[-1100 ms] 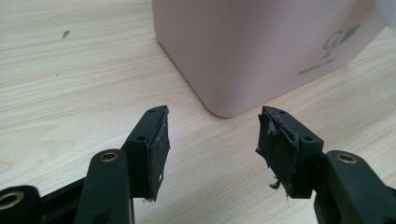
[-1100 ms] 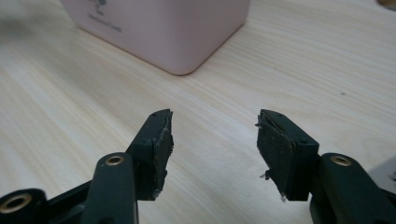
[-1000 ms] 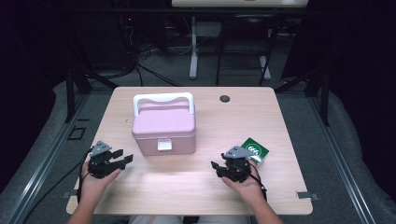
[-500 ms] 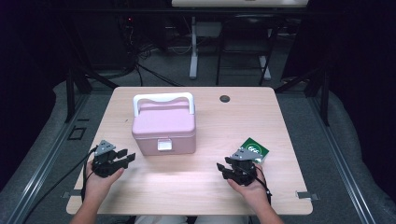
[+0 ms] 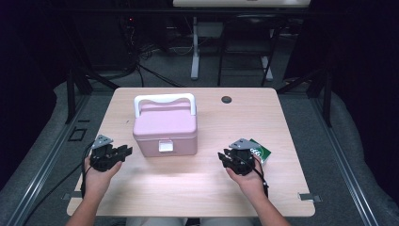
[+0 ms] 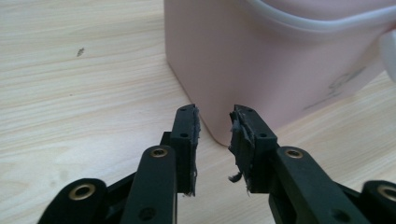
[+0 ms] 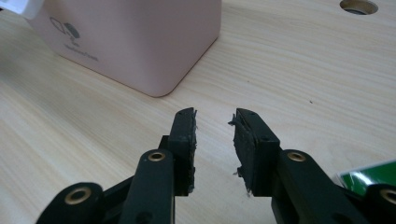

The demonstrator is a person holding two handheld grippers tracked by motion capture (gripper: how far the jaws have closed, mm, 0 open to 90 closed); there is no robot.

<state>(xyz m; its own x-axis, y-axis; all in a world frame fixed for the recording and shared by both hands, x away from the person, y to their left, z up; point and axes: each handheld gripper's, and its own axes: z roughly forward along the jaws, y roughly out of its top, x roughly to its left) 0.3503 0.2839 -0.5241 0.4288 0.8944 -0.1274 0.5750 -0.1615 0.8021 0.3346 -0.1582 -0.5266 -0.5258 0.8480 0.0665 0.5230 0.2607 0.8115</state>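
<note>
A pink lidded box (image 5: 165, 127) with a white handle (image 5: 164, 99) and a white front latch (image 5: 165, 147) stands in the middle of the wooden table (image 5: 197, 188). My left gripper (image 5: 123, 152) rests open at the box's front left corner; its view has the box corner (image 6: 261, 70) just beyond the jaws (image 6: 215, 135), nothing between them. My right gripper (image 5: 225, 157) is open to the right of the box, jaws (image 7: 214, 135) empty, the box's corner (image 7: 140, 42) ahead. A green packet (image 5: 260, 150) lies right beside the right hand, its edge (image 7: 369, 173) in the right gripper view.
A round cable hole (image 5: 227, 99) sits near the table's far edge, also seen as a hole (image 7: 358, 6) in the right gripper view. Dark stands and cables crowd the floor behind the table. Bare wood lies in front of the box between my hands.
Both hands have slid slightly back toward the near edge of the table. The box and packet have not moved. Jaws stay open.
</note>
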